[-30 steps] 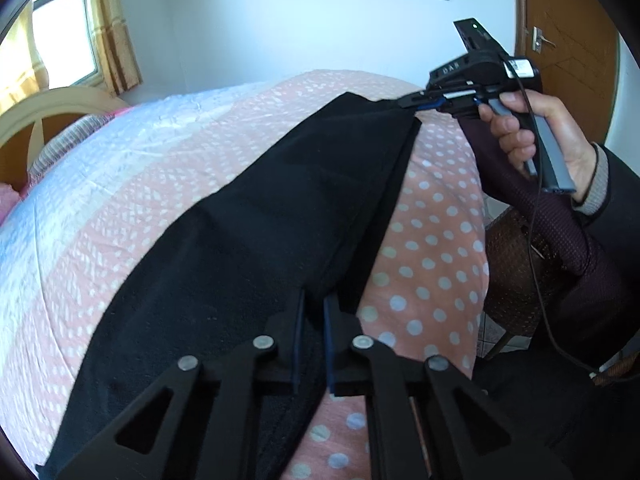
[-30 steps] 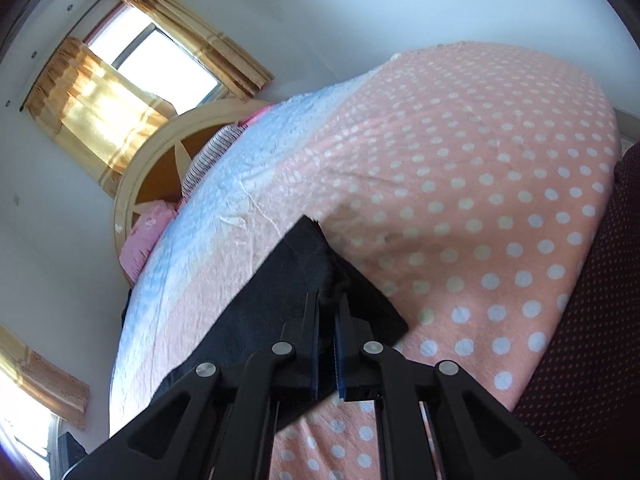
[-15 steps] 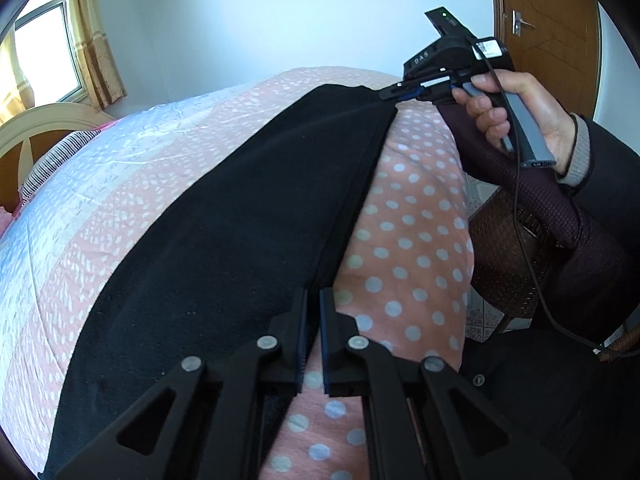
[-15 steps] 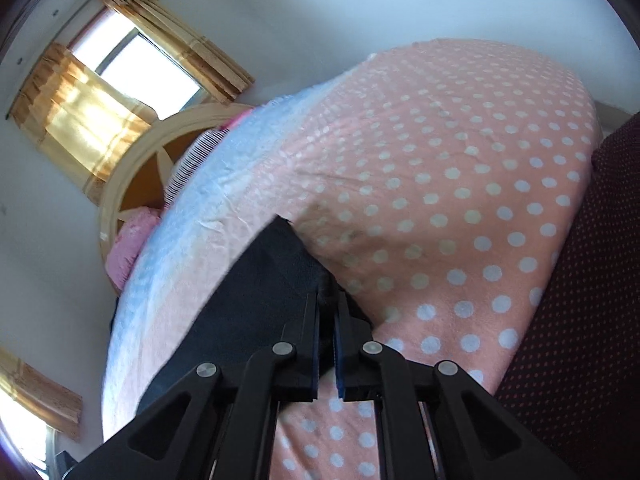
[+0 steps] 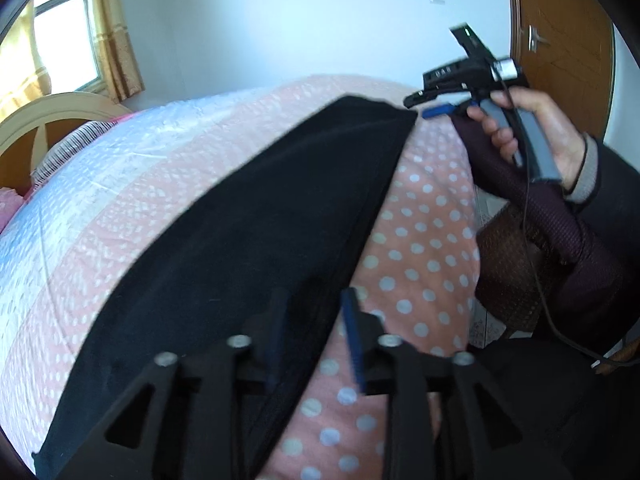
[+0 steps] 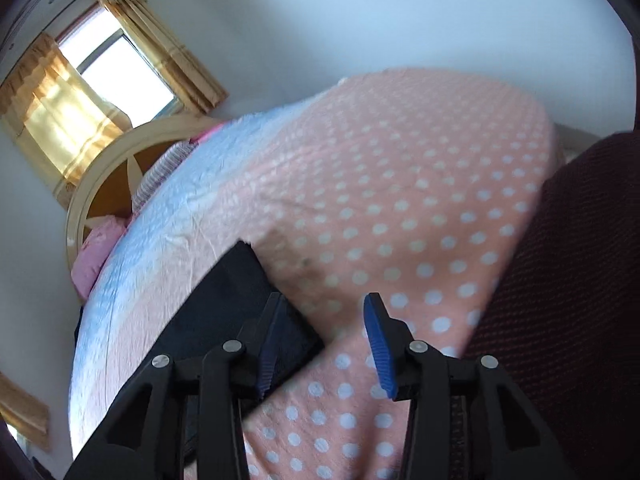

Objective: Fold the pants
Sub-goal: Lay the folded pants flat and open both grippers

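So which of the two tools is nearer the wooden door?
Right. The right tool is at the pants' far corner, just before the door; the left tool is open over the pants' near end.

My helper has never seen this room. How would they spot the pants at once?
Find the bed with the pink polka-dot cover. The pants lie along its near edge. They are the only plain black cloth there.

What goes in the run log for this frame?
left gripper: open | right gripper: open | black pants: flat on bed, unheld
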Motion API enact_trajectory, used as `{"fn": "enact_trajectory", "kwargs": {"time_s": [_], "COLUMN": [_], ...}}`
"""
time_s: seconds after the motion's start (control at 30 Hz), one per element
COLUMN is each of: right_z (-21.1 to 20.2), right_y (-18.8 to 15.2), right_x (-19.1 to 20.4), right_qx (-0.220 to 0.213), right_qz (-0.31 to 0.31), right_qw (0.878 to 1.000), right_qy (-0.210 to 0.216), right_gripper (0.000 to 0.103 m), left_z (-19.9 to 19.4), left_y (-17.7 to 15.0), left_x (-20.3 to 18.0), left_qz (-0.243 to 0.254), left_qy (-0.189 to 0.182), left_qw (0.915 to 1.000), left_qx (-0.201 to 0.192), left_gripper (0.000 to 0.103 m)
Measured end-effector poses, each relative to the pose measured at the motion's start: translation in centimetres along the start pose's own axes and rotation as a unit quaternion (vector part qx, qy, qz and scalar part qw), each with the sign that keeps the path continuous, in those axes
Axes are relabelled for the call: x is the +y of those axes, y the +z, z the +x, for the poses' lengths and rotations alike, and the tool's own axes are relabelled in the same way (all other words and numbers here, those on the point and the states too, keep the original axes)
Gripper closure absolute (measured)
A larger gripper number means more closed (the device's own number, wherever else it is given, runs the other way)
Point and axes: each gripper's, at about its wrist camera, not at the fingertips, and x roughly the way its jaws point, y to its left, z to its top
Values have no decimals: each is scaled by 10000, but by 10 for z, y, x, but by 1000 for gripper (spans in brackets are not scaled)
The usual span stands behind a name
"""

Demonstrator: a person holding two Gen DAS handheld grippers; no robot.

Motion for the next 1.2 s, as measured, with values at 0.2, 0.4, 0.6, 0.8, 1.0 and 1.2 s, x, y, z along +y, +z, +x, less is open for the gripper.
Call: {"fn": "enact_trajectory", "kwargs": {"time_s": [0.2, 0.4, 0.6, 0.8, 1.0, 1.2], "right_z": [-17, 18, 40, 22, 13, 29], "right_y": [-27, -77, -99, -99, -117, -154], "right_x": [76, 124, 118, 131, 183, 200], "right_qx": [47, 1032, 1693, 1447, 1493, 1954], "right_qz": [-1272, -2015, -2229, -2346, -2850, -3357], "right_qw": [9834, 9600, 9512, 9550, 9311, 9045], "right_qy": [1290, 1647, 1297, 1099, 1718, 1762], "right_gripper": [60, 60, 60, 60, 60, 60], "left_z": [-20, 6, 18, 15, 11, -1], "left_y": [-3, -8, -17, -21, -23, -29], "left_x": [23, 42, 47, 54, 52, 55], "left_qz": [-436, -839, -970, -1075, -1142, -1139], "left_qy": [636, 1047, 1036, 945, 919, 1024], "left_qw": [9967, 9906, 9890, 9888, 9883, 9876], "left_qx": [-239, 284, 422, 415, 410, 347], "left_gripper": [36, 36, 29, 24, 21, 21]}}
